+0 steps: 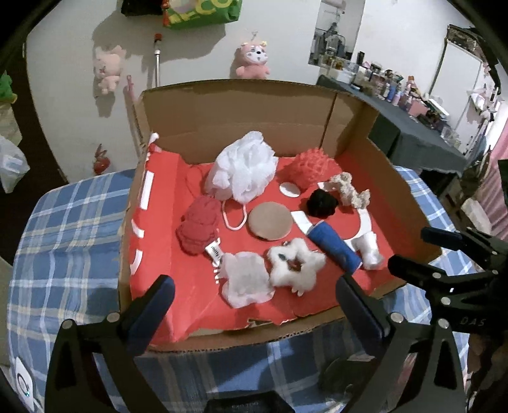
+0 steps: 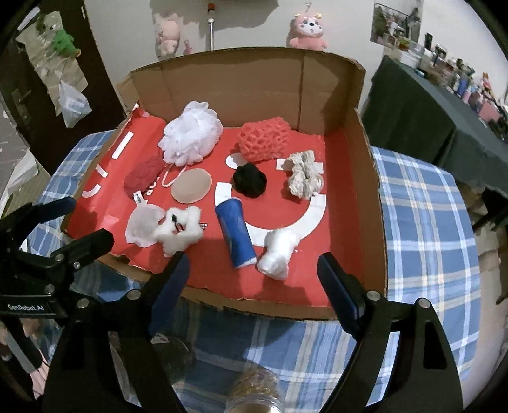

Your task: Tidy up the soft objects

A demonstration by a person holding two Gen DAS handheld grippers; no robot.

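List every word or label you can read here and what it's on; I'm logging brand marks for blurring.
"GenRobot.AI": on the left tongs, seen from the right wrist.
"DAS": on the right tongs, seen from the left wrist; it may be part of a longer word.
White tag on the red plush: print too small to read.
Green bag on the wall: letters cut off, unreadable.

Corrugated cardboard box (image 2: pixel 254 79), matt; checked cloth tablecloth (image 2: pixel 422 222).

Both claws, left gripper (image 1: pixel 254 298) and right gripper (image 2: pixel 250 273), hang over box (image 1: pixel 409 203) near edge. Ahead of left: flat pad (image 1: pixel 246 279), fluffy star (image 1: pixel 297 265). Ahead of right: roll (image 2: pixel 235 235), wad (image 2: pixel 277 251). Mesh puff (image 1: pixel 243 168), sponge (image 2: pixel 265 139) along far wall.
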